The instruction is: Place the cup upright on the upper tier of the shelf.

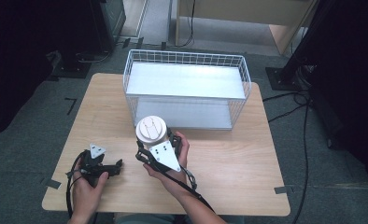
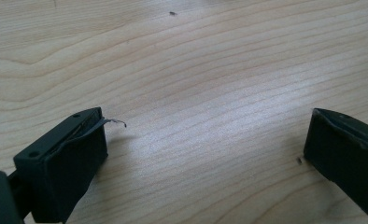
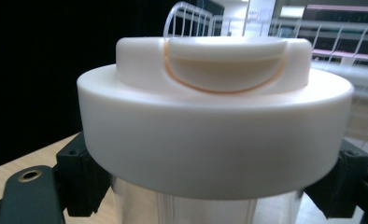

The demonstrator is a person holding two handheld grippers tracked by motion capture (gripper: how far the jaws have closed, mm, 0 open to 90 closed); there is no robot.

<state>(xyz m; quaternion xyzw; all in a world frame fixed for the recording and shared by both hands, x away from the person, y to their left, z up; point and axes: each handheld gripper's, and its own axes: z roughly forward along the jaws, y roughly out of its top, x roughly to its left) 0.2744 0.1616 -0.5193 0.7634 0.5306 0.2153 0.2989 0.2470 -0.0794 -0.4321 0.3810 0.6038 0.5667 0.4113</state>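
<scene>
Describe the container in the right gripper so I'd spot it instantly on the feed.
Start at the white wire basket on the wooden table. Just in front of its left end, the right gripper clamps a clear jar below its lid. That wide, cream-white round lid, with a recessed flip tab, sets it apart.

No readable text, labels or numbers anywhere.
</scene>
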